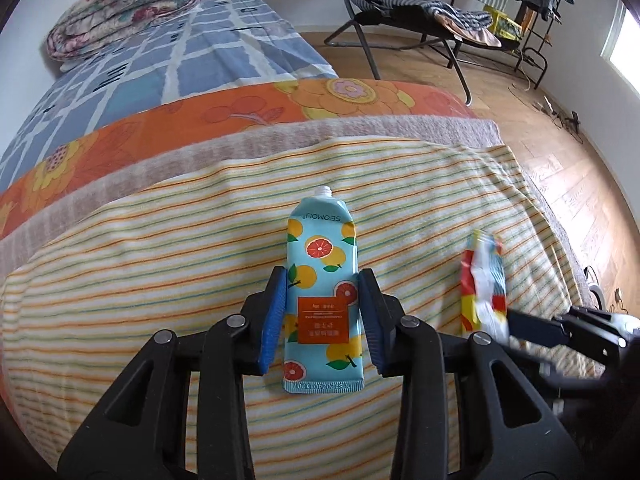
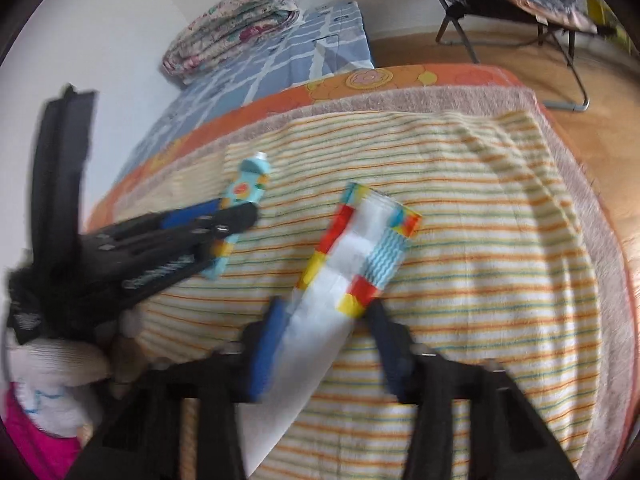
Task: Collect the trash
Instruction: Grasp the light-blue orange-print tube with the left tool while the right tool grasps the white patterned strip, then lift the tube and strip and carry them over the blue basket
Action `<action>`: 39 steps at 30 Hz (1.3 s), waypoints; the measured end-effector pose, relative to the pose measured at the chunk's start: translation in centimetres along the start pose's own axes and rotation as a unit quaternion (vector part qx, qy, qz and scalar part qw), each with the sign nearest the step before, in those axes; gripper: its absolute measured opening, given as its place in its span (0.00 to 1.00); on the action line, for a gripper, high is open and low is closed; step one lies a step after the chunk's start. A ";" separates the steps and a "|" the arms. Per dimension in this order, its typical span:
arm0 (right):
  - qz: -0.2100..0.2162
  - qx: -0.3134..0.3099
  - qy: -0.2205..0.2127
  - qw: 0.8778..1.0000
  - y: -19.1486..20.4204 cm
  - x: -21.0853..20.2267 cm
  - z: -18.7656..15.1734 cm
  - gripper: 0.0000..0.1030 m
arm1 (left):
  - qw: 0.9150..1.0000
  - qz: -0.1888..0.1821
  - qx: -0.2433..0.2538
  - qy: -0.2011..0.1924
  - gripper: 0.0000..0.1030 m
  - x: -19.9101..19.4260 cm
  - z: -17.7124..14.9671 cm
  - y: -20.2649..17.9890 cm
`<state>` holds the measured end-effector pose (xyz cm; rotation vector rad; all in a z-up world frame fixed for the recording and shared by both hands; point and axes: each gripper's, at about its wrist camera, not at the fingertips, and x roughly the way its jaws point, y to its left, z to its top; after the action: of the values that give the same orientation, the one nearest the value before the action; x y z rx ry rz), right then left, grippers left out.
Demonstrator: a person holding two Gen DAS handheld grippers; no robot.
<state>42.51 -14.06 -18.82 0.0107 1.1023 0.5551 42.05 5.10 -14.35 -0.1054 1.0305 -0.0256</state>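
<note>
Straddling the fruit-print tube on the striped towel, your left gripper has its jaws open just wider than the tube, pads beside its edges, apparently not yet pressing. Close squarely across the middle, above the crimped near end. To the right, your right gripper brackets the colourful wrapper; blur hides whether it grips, so confirm before lifting.

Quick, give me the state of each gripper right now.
Left gripper: open, fingers either side of the tube, not clamped.
Right gripper: open around the wrapper; contact cannot be told.
</note>
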 end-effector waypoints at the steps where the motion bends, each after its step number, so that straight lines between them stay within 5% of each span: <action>1: 0.000 0.001 0.000 1.000 -0.1 0.0 0.2 0.26 | 1.000 -0.001 -0.001 -0.001 0.35 -0.4 -0.2 0.2; 9: 0.029 0.015 -0.026 0.999 0.5 -2.6 -0.3 0.07 | 1.000 -0.007 -0.008 -0.019 0.35 -4.8 -2.3 1.1; 24: 0.037 -0.060 -0.073 0.995 6.6 -12.4 -5.2 0.05 | 0.999 -0.026 -0.005 -0.039 0.35 -16.3 -8.9 -0.8; 39: 0.048 -0.138 -0.115 0.983 11.5 -22.8 -14.2 0.05 | 0.998 -0.048 0.007 -0.047 0.35 -26.2 -18.9 -4.3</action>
<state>18.21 -17.64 -3.10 -0.1115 0.7969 0.7716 12.50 1.21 -1.21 -0.1417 0.9304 -0.1143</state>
